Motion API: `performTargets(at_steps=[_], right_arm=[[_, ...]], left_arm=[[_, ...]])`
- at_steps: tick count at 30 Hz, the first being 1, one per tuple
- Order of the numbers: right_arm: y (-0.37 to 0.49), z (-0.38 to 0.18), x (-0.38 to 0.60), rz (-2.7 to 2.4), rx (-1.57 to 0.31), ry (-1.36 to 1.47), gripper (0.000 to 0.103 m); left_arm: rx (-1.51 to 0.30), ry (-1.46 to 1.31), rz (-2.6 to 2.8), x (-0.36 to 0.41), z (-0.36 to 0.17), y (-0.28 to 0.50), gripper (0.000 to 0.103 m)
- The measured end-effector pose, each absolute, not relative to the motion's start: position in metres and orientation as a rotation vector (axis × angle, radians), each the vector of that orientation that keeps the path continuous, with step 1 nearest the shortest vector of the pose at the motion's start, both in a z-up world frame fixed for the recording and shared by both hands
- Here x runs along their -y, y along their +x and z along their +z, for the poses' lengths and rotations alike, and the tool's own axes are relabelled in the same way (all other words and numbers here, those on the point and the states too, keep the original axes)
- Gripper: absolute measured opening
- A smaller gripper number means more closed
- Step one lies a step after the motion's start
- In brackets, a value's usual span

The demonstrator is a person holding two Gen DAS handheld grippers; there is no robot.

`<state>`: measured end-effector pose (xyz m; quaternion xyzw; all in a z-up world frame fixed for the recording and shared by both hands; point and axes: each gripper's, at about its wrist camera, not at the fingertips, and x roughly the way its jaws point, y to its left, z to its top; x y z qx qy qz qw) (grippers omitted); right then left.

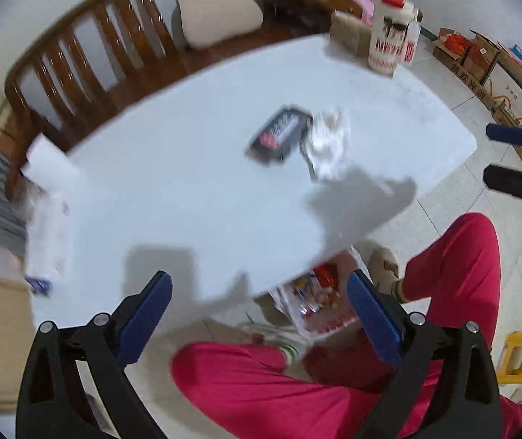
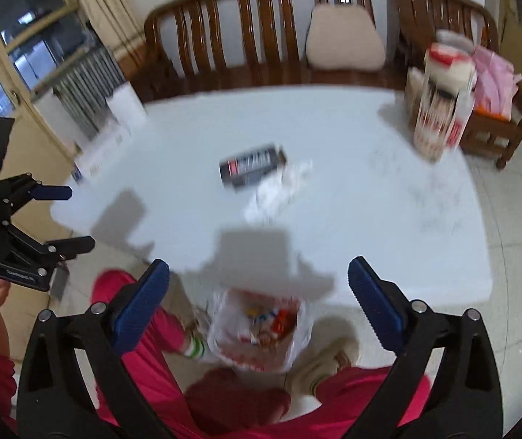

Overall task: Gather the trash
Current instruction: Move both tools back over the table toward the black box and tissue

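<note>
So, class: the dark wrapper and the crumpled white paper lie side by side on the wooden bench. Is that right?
Not quite. The dark wrapper and crumpled white paper lie side by side on the white table, not the bench, as the right wrist view shows.

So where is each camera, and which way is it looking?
Left wrist: rides on the left tool, looking steeply down at the white table; shows its open blue fingers, red trouser legs and the right tool.
Right wrist: rides on the right tool, looking down over the table towards the wooden bench; shows its open fingers, red legs and the left tool.
Both see: black packet, crumpled wrapper, plastic trash bag.
</note>
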<state>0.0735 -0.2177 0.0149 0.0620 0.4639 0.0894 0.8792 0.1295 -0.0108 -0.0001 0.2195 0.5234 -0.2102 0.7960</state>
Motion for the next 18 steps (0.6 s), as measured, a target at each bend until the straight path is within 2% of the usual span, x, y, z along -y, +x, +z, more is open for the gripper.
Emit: performTargets(at_steps=[8,18], right_arm=[[0.098,0.045,0.225,0.192,-0.936,0.127,0.096],[0.127,0.045,0.223,0.198,-0.952,0.099,0.096]], left_arm=[[-1.079,0.528,-0.519,0.024,0.034,0.14,0.094],[-1.115,0.583,-0.545,0.042,0.021,0.171,0.094]])
